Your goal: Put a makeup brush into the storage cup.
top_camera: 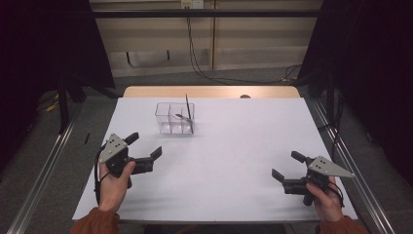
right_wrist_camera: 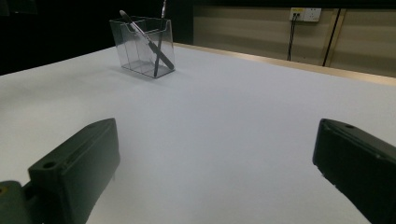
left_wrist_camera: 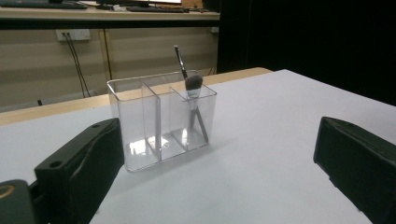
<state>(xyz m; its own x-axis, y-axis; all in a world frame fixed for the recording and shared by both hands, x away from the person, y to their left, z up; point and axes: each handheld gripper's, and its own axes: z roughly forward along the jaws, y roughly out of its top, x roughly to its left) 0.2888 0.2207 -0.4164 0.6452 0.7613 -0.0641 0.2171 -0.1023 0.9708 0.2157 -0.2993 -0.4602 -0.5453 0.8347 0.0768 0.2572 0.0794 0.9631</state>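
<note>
A clear plastic organiser (top_camera: pixel 174 118) with three compartments stands on the white table, toward the back left of centre. Two slim makeup brushes (top_camera: pixel 188 114) lean in its right-hand compartment; in the left gripper view a soft grey brush head (left_wrist_camera: pixel 193 83) sticks up above the rim of the organiser (left_wrist_camera: pixel 140 135). My left gripper (top_camera: pixel 144 146) is open, held by a hand a short way in front of and left of the organiser. At the front right my right gripper (top_camera: pixel 285 165) is open too, far from the organiser (right_wrist_camera: pixel 140 44), jaws empty.
The white table surface (top_camera: pixel 234 146) ends in a wooden strip (top_camera: pixel 209 91) at the back. Metal rails (top_camera: pixel 44 170) run along both sides of the table. Cables (top_camera: pixel 204 68) hang down the back wall onto the floor.
</note>
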